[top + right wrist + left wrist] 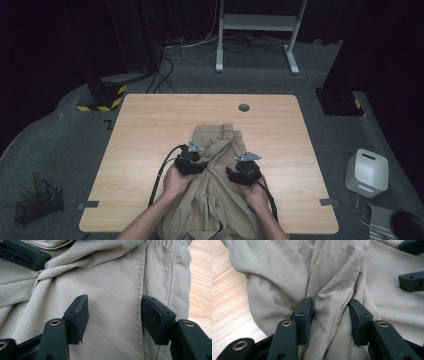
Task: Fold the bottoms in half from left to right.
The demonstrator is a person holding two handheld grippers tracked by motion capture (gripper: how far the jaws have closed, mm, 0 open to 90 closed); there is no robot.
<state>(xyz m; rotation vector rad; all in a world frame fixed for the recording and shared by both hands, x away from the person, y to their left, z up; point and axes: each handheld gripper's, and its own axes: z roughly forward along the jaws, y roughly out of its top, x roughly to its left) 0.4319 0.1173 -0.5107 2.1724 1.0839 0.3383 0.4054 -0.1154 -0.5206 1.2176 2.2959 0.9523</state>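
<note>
beige trousers (337, 277) | fold pinched in left tongs (329, 315) | under open right tongs (115, 315)

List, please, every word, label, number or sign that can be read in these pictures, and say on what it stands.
None can be read.
Trousers: no label or print shows, only seams and an elastic waistband.
Left gripper and right gripper: plain black jaws, no marking.
White box on the floor: no legible text.
Yellow and black stripes on a stand base: a warning pattern, no words.
</note>
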